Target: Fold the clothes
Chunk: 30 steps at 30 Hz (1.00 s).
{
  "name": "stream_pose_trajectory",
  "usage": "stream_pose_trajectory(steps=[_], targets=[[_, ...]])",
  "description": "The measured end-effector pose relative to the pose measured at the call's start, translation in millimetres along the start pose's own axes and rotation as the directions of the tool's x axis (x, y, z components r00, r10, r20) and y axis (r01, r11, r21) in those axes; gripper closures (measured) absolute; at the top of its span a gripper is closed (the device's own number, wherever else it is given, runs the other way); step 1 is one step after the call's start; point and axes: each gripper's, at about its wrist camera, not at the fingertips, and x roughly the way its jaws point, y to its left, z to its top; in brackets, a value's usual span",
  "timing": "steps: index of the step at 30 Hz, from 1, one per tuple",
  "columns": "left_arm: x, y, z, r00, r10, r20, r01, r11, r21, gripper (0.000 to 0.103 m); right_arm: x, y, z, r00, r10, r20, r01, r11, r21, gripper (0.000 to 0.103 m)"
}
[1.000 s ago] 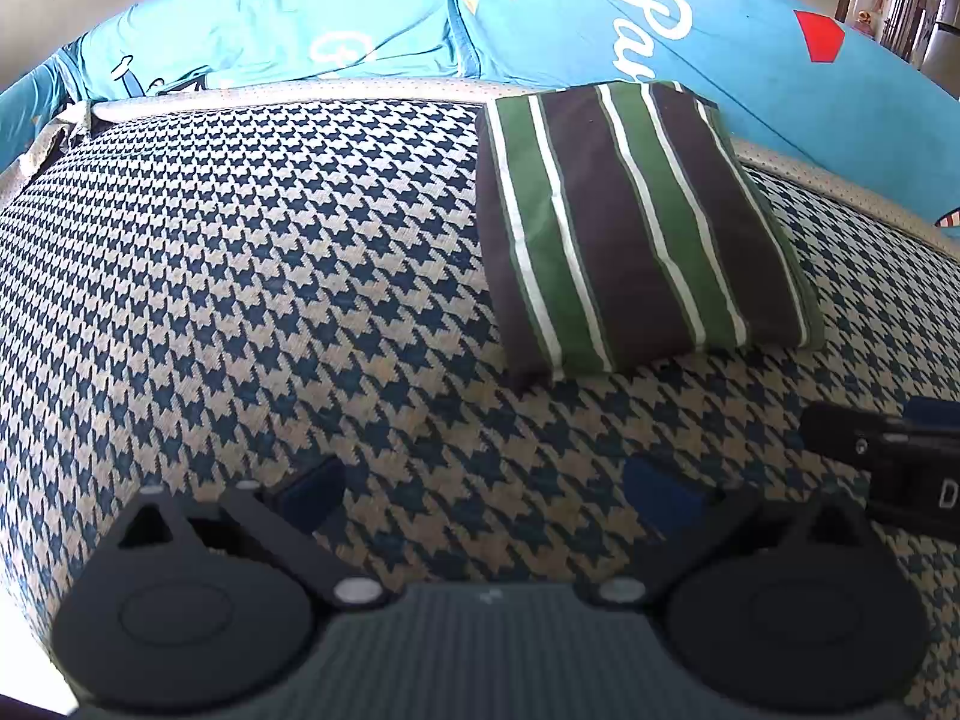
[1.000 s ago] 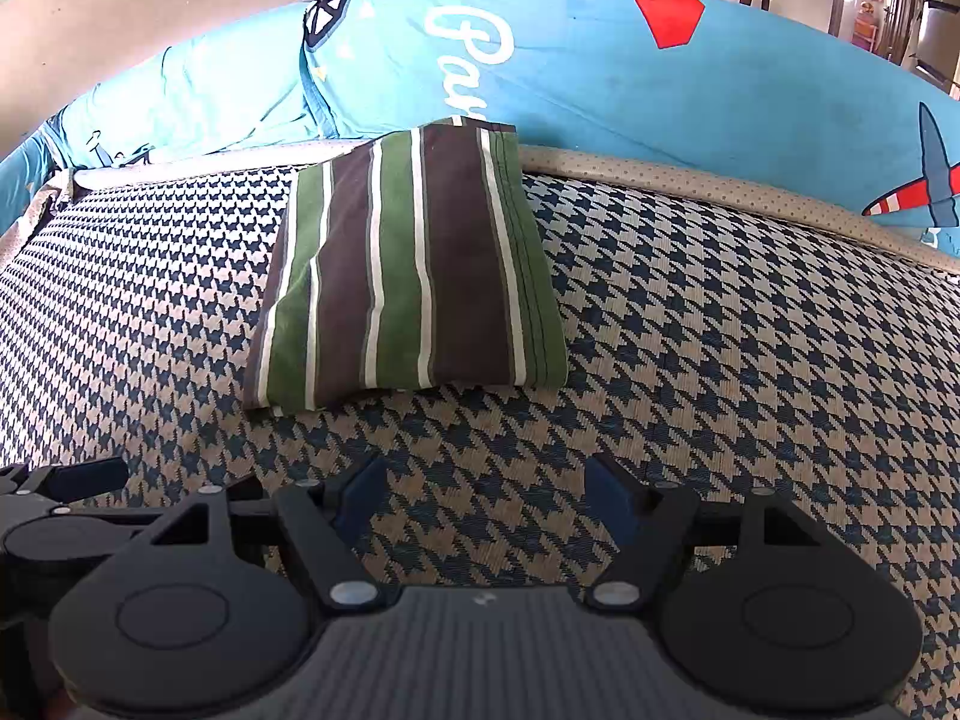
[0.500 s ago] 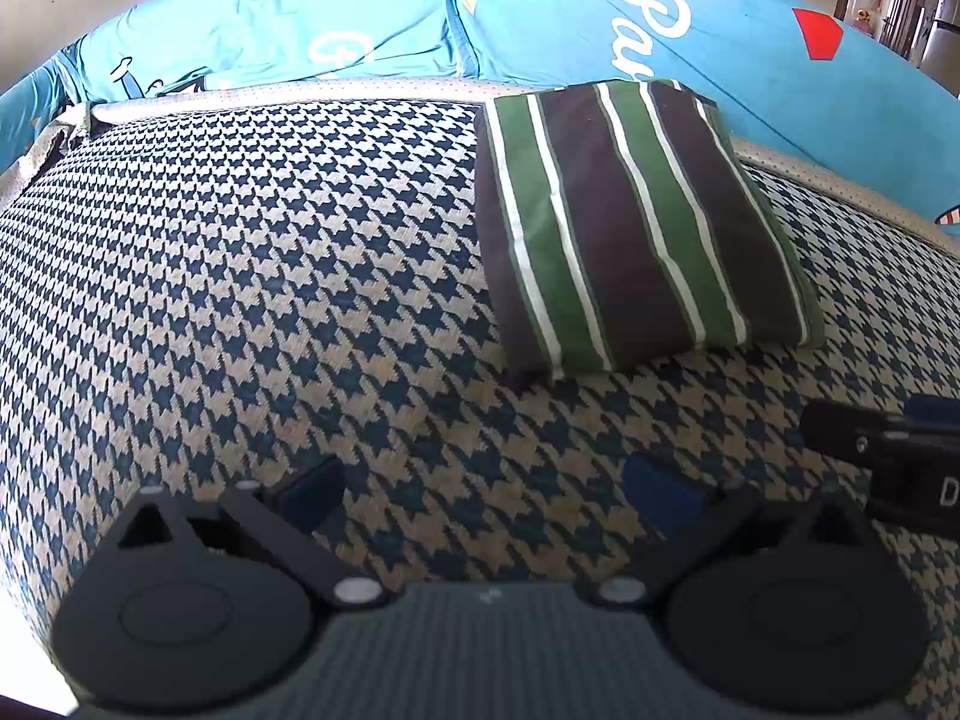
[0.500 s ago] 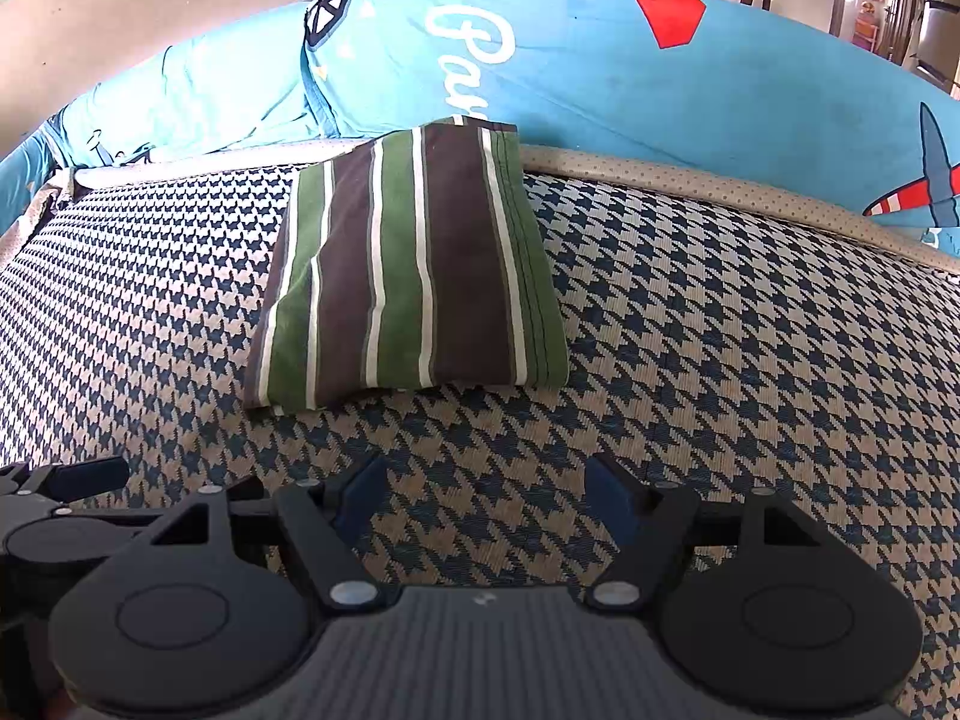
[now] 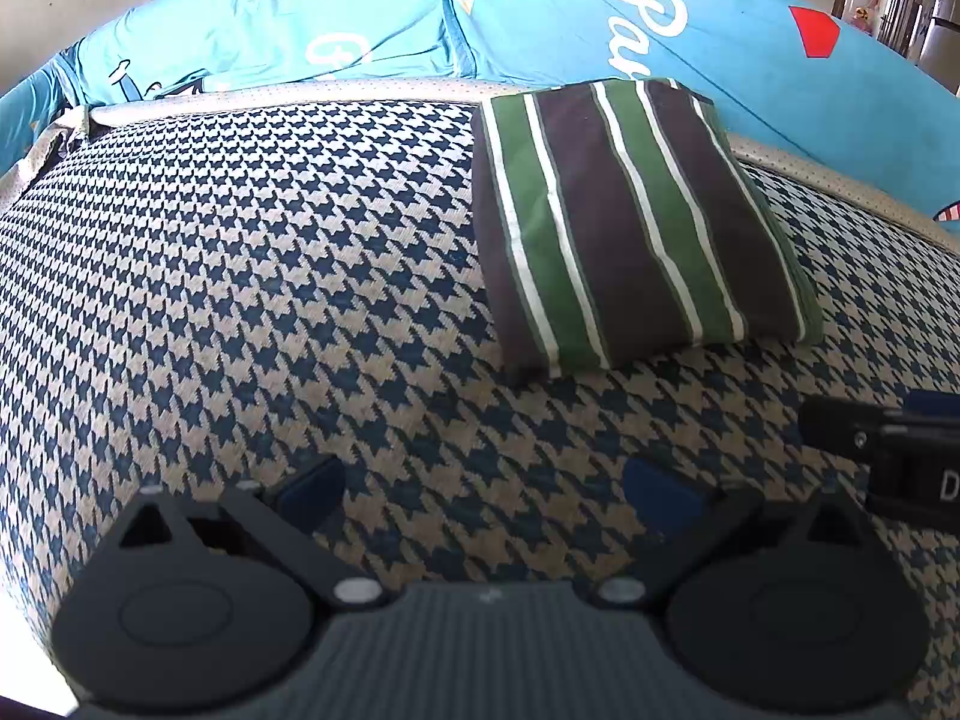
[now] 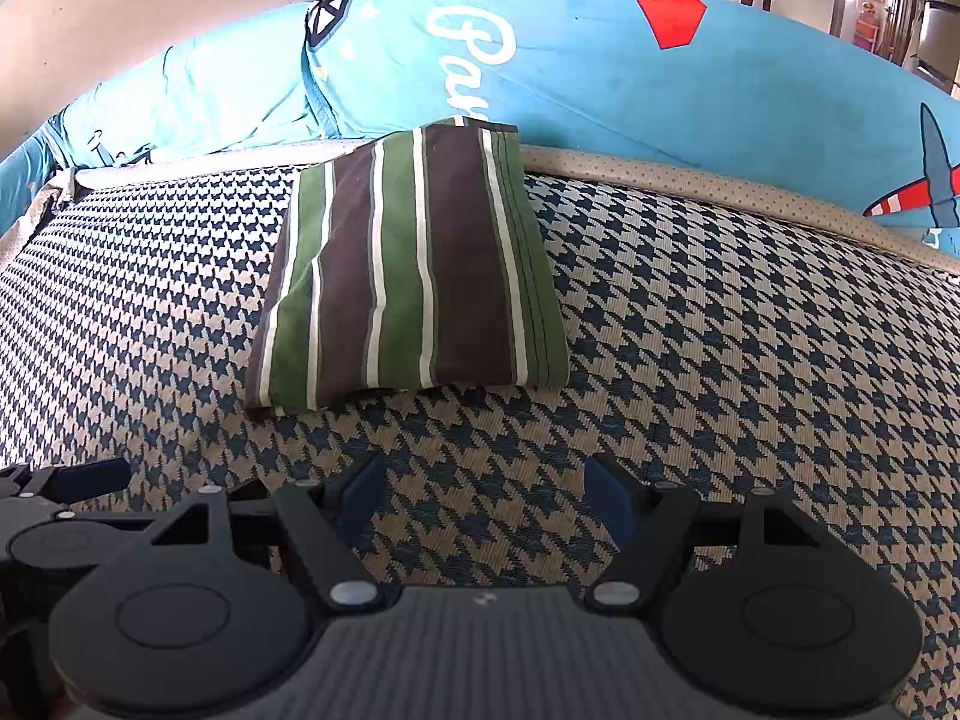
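- On the houndstooth bed (image 5: pixel 240 276), my shirt (image 5: pixel 630 228) lies folded against the blue bedding (image 5: pixel 750 84).
- Both grippers, left (image 5: pixel 486 495) and right (image 6: pixel 480 495), gape wide, empty.
- Nudging an edge could undo my fold.

The left gripper (image 5: pixel 483 495) is black plastic with two big round parts at the bottom, each with a circle pressed into it. A ribbed grey strip sits between them. Two shiny silver screws hold its black arms. Its fingers (image 5: pixel 660 498) have dark blue pads. The right gripper (image 6: pixel 480 492) looks the same, with blue fingers (image 6: pixel 606 495) and silver screws too.
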Motion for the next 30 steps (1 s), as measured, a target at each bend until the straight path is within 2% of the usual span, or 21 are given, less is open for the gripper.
stream_pose_trajectory(steps=[30], targets=[[6, -1, 1, 1.000, 0.004, -0.020, -0.004, 1.000, 0.020, 0.000, 1, 0, -2, 1.000, -0.007, -0.009, 0.007, 1.000, 0.005, 0.029]])
